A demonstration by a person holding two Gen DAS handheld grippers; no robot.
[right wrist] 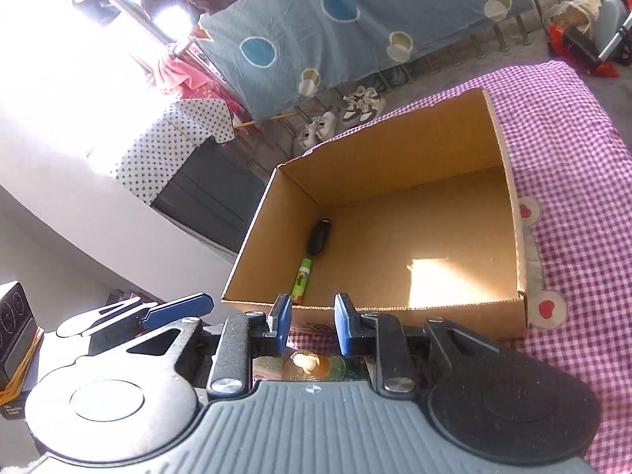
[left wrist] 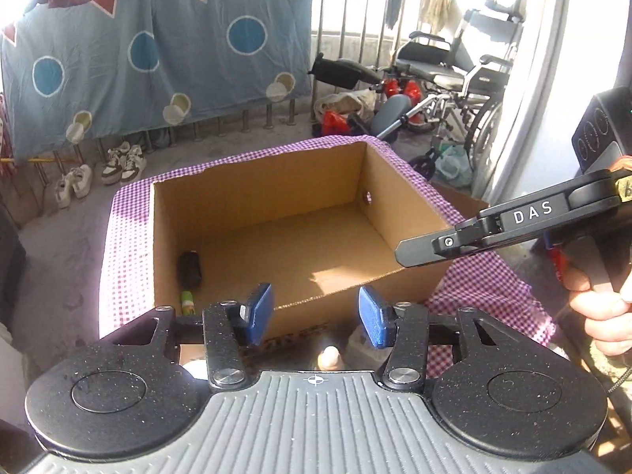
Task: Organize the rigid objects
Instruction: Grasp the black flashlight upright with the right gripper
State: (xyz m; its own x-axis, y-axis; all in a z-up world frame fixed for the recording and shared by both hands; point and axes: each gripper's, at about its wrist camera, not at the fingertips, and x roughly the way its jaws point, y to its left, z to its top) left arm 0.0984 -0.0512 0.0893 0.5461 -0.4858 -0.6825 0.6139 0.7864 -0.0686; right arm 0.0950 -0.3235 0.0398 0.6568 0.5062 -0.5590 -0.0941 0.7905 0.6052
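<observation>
while sunlight floods the balcony-like room: everything sits in hard light and shade
surface: a table under a purple checked cloth (right wrist: 572, 150), its right part bearing a pale patch with red hearts
floor: bare grey concrete around the table
room: a blue sheet with circles and triangles (left wrist: 158, 47) hangs over a metal railing; a wheelchair (left wrist: 458, 75) and red-and-black clutter stand at the far right; a star-dotted cover lies over a dark cabinet in the right wrist view
cardboard box (right wrist: 395, 213): one, open-topped, resting on the cloth, a bright sun patch on its floor
things in the box: two, both against the left wall; one dark oval object (right wrist: 319, 237) and one green tube (right wrist: 302, 279), lying near each other and nearly end to end, the tube nearer the front edge
shoes (left wrist: 122, 164): two pairs, pale, on the floor under the sheet
bottle with a pale nozzle (right wrist: 306, 361): one, on the table just below the grippers, outside the box, partly hidden
left gripper (left wrist: 314, 320): blue pads moderately apart, nothing between them, hovering before the box's front edge
right gripper (right wrist: 312, 324): blue pads a narrow way apart, nothing gripped, above the bottle and the box's front wall
hand (left wrist: 604, 308): one seen, clutching the right tool's handle at the left wrist view's right edge
</observation>
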